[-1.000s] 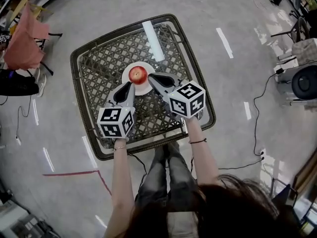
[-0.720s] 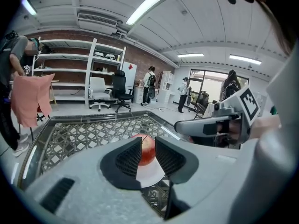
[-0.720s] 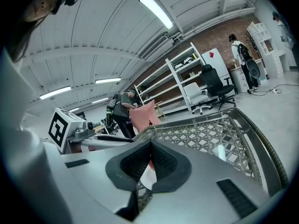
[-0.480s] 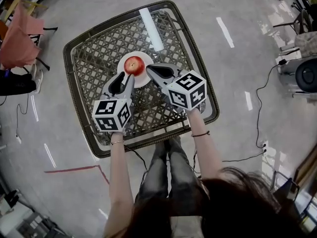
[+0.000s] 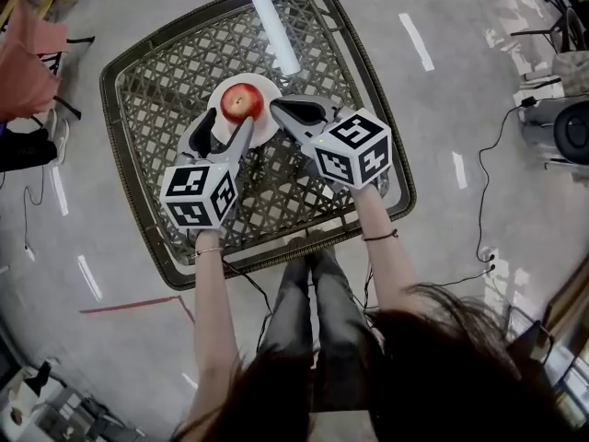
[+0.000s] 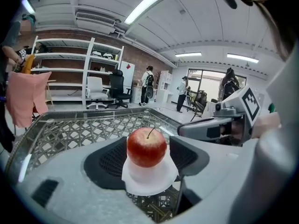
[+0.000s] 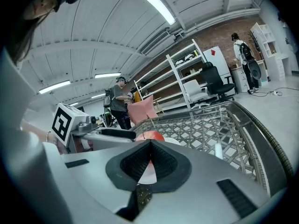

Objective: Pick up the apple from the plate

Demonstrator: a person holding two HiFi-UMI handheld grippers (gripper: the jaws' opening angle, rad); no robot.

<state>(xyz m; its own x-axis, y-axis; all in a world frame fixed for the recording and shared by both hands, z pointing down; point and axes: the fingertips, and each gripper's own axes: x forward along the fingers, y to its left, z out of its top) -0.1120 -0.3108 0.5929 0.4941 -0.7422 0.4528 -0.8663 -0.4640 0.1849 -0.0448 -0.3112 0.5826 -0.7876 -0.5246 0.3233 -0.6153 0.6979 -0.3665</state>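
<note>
A red apple point(image 5: 241, 102) stands on a small white plate point(image 5: 262, 127) on the glass-topped lattice table point(image 5: 166, 81). My left gripper point(image 5: 226, 123) points at it from the near side and its jaws are opening. In the left gripper view the apple point(image 6: 146, 146) sits in line with the gap, just past the dark pads point(image 6: 108, 160), and neither pad touches it. My right gripper point(image 5: 279, 109) is shut, with its tip at the plate's right edge beside the apple. In the right gripper view the apple point(image 7: 150, 135) peeks over the closed jaws.
The table has a dark wicker rim point(image 5: 391, 145). A long white streak point(image 5: 275, 31) lies on the glass behind the plate. A pink cloth hangs over a chair point(image 5: 23, 58) at the left. Cables point(image 5: 483, 219) run over the floor at the right.
The left jaws have gone from shut to spread apart. Both grippers have come down and forward towards the plate, and the left one now faces the apple closely.
</note>
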